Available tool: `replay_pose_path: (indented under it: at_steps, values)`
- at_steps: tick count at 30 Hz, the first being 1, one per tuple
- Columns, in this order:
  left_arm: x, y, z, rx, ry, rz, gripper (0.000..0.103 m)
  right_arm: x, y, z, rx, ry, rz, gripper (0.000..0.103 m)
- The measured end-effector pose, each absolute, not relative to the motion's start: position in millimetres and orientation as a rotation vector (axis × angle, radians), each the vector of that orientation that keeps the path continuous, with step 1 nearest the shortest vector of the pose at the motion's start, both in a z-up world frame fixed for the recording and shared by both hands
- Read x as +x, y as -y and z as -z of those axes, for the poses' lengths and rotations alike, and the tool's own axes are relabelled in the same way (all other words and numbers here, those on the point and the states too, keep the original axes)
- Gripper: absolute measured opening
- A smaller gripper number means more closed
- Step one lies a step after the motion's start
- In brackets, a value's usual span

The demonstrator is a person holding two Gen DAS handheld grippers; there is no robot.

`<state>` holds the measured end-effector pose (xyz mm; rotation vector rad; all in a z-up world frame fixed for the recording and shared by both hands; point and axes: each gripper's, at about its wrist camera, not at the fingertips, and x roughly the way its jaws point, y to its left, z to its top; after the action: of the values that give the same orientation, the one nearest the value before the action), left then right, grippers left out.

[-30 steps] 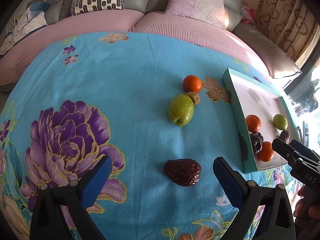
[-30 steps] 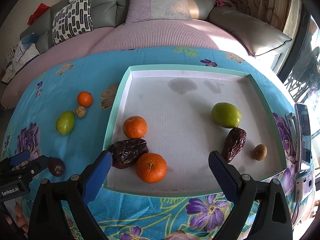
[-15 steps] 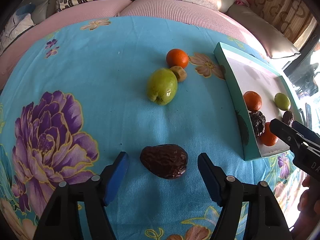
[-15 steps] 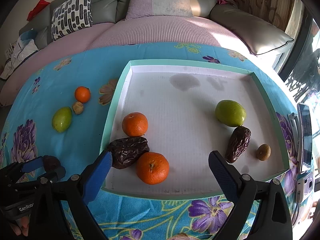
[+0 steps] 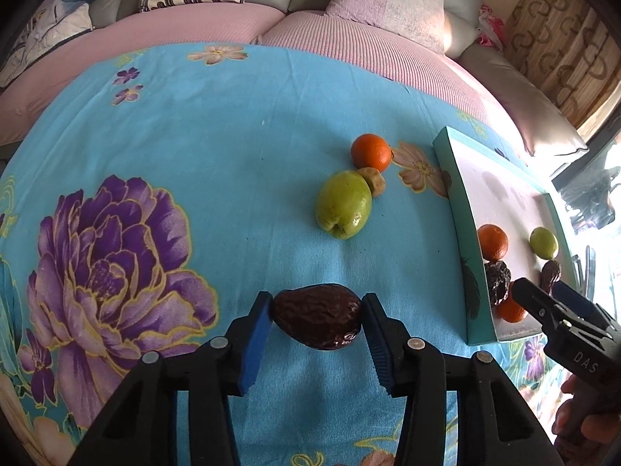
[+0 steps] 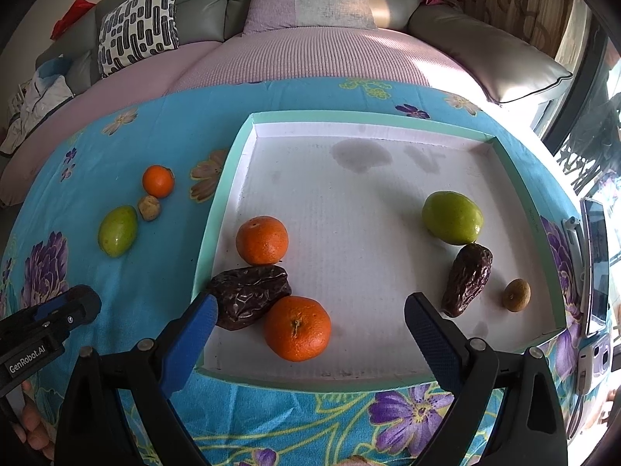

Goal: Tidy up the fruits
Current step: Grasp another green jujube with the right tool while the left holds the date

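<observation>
- Left wrist view: left gripper point(image 5: 316, 316) has closed in — blue pads now clamp the dark date point(image 5: 317, 316) near the table's front edge, ready to lift.
- Right gripper point(image 6: 306, 322) hangs wide open, empty, over the tray point(image 6: 388, 118) — the date's likely destination.

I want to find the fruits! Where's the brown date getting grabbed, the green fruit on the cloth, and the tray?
date point(image 5: 318, 316), left wrist view, middle of its wrinkled skin between the jaws
green fruit point(image 5: 343, 204), left wrist view, its middle
tray point(image 6: 368, 117), right wrist view, far teal rim
</observation>
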<state>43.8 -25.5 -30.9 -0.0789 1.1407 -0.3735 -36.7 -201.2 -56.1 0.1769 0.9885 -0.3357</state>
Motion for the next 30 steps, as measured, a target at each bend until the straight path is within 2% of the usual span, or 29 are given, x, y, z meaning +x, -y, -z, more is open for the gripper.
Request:
replay_pose_path:
  at_steps: [14, 30]
  values:
    - [72, -6, 6, -0.161, -1.044, 0.258, 0.049, -22, 190, 45, 0.205, -0.864, 0.278, 0.097]
    - [106, -30, 19, -0.202, -1.043, 0.128, 0.05, 19, 146, 45, 0.214, -0.77, 0.13, 0.097]
